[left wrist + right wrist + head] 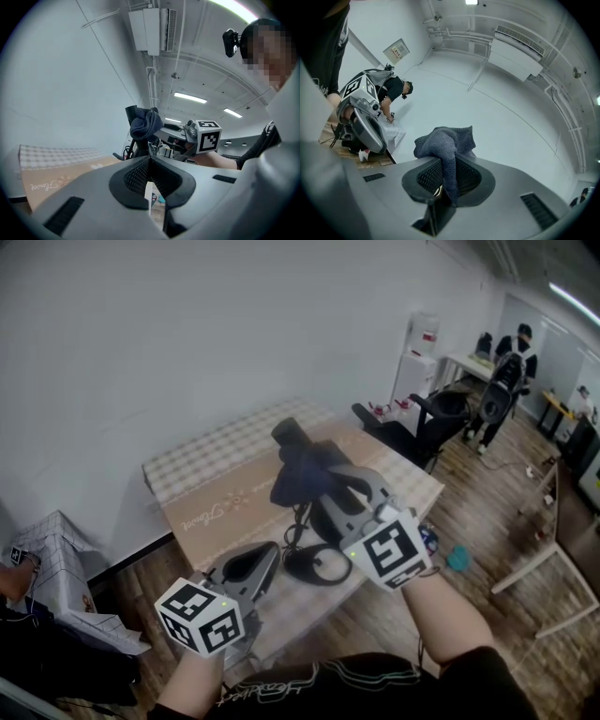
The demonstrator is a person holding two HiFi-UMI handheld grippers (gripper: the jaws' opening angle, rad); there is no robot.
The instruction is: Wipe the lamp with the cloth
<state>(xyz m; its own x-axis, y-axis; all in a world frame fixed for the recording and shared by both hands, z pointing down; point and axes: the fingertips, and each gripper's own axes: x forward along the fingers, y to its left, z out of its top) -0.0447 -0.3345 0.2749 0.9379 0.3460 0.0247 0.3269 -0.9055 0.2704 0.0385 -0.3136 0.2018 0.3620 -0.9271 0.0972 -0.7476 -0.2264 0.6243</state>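
Cloth [446, 143] pinched between right gripper [448, 165] fingers [423, 177] | left gripper [150, 161] empty

Cloth [445, 143]: we see dark, rough, looped fabric.
Lamp [292, 434]: we read a matt black finish.
Left gripper [149, 162]: smooth matt grey plastic, with meshed black pads [136, 176].
Table [202, 498]: we note a matt checked fabric cover.
Floor [478, 512]: wood, slight sheen.
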